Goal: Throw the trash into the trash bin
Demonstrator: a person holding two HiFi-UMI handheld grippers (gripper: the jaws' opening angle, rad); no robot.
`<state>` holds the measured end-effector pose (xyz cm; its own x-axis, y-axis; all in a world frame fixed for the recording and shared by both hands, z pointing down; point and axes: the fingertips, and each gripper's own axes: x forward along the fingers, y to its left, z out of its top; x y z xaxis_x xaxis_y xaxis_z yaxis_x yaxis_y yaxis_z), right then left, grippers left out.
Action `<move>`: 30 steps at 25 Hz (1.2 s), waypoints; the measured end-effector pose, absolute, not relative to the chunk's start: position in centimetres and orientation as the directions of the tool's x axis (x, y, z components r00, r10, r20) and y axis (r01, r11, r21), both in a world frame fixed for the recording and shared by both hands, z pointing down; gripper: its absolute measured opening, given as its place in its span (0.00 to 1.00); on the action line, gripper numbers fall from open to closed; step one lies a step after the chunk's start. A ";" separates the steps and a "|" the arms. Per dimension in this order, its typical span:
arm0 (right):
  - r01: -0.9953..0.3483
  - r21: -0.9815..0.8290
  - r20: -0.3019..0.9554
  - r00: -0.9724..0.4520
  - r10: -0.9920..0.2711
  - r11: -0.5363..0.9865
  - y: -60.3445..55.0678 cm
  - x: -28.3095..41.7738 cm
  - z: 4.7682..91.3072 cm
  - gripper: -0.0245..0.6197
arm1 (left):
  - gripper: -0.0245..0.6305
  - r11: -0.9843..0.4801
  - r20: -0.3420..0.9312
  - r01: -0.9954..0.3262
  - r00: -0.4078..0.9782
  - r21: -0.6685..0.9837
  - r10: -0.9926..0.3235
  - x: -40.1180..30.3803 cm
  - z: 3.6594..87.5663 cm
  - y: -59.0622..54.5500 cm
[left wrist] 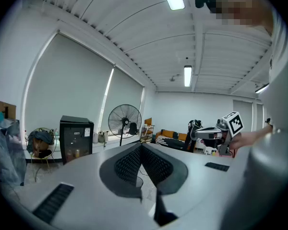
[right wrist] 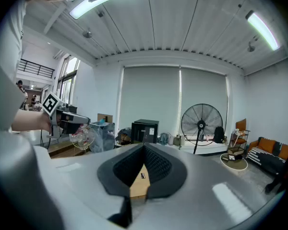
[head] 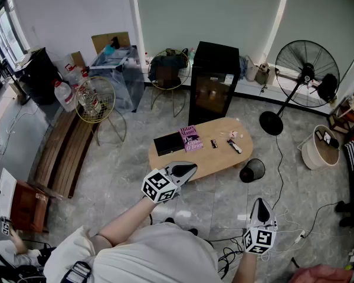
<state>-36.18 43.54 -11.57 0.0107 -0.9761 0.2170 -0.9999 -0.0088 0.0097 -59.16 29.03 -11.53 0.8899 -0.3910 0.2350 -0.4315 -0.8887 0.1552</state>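
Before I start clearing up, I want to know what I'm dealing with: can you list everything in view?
coffee table: one, light wood, middle of the floor
flat box: one, black, table's left end
book: one, purple, beside the flat box
small bits: about three, black and pale, table's right half
trash bin: one, black mesh, floor by table's right end
cabinet: one, black, far wall
fan: one, black, far right
wire chairs: two, gold, left of cabinet
bench: one, wood, left
left gripper: grey, shut, empty, by table's near edge
right gripper: grey, shut, empty, over floor

Smooth wooden table (head: 217, 159), wire-mesh bin (head: 252, 170)
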 end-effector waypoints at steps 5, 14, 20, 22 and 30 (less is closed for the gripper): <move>-1.000 0.011 0.208 0.005 -0.978 -0.002 43.8 -35.6 -11.7 0.05 | 0.05 -0.888 0.238 -0.433 0.889 0.154 -0.392 -58.4 -11.4 29.4; -1.000 0.006 0.215 -0.011 -0.977 0.012 44.5 -34.3 -11.3 0.05 | 0.05 -0.882 0.251 -0.446 0.881 0.151 -0.402 -57.1 -11.2 30.5; -1.000 -0.012 0.207 -0.025 -0.978 0.023 45.5 -32.9 -10.9 0.05 | 0.05 -0.876 0.268 -0.458 0.873 0.155 -0.409 -56.0 -10.6 31.7; -0.999 -0.012 0.209 -0.034 -0.977 0.033 45.9 -32.4 -10.5 0.05 | 0.05 -0.872 0.273 -0.464 0.869 0.158 -0.413 -55.5 -10.1 32.2; -0.997 -0.021 0.214 -0.078 -0.974 0.075 46.5 -30.4 -9.1 0.05 | 0.05 -0.852 0.280 -0.497 0.852 0.164 -0.443 -54.1 -9.1 33.3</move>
<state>-30.39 46.51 -9.10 -0.0783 -0.9736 0.2145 -0.9969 0.0755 -0.0213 -54.09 33.27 -9.12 0.8516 -0.4430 0.2801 -0.4971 -0.8521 0.1639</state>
